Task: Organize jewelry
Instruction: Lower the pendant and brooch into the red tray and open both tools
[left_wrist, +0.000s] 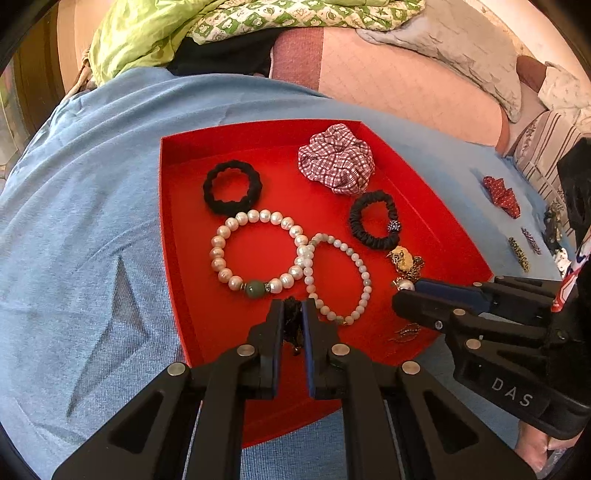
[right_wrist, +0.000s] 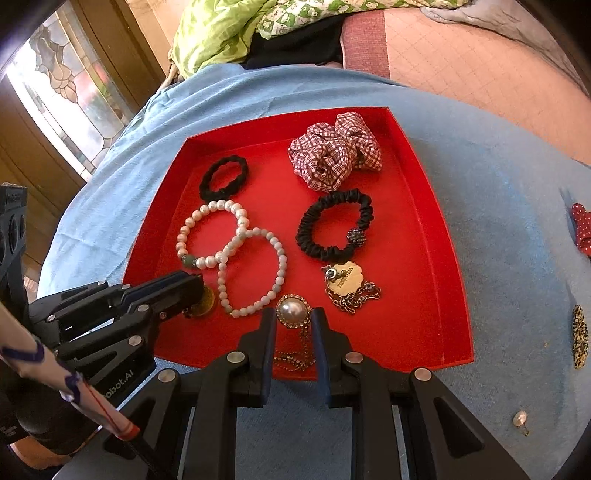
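Observation:
A red tray (left_wrist: 258, 127) (right_wrist: 288, 114) lies on a blue cloth (left_wrist: 92, 206). It holds a pearl bracelet with a green bead (left_wrist: 236, 283) (right_wrist: 184, 232), a smaller bead bracelet (left_wrist: 365, 275) (right_wrist: 282, 258), a checked scrunchie (left_wrist: 338, 160), two black hair ties (left_wrist: 221, 205) (right_wrist: 332, 251) and a tagged chain (right_wrist: 347, 282). My left gripper (left_wrist: 293, 314) (right_wrist: 195, 291) is shut on a dark, gold-backed ornament (right_wrist: 203, 301) over the tray's near edge. My right gripper (right_wrist: 293, 317) (left_wrist: 404, 291) is shut on a round pearl pendant (right_wrist: 293, 309), whose chain hangs between the fingers.
On the cloth to the right of the tray lie a red dotted bow (left_wrist: 500, 194) (right_wrist: 581, 229), a leopard-print hair clip (right_wrist: 579, 336) and a small pearl earring (right_wrist: 520, 419). Green bedding (left_wrist: 147, 33) and pillows are piled behind.

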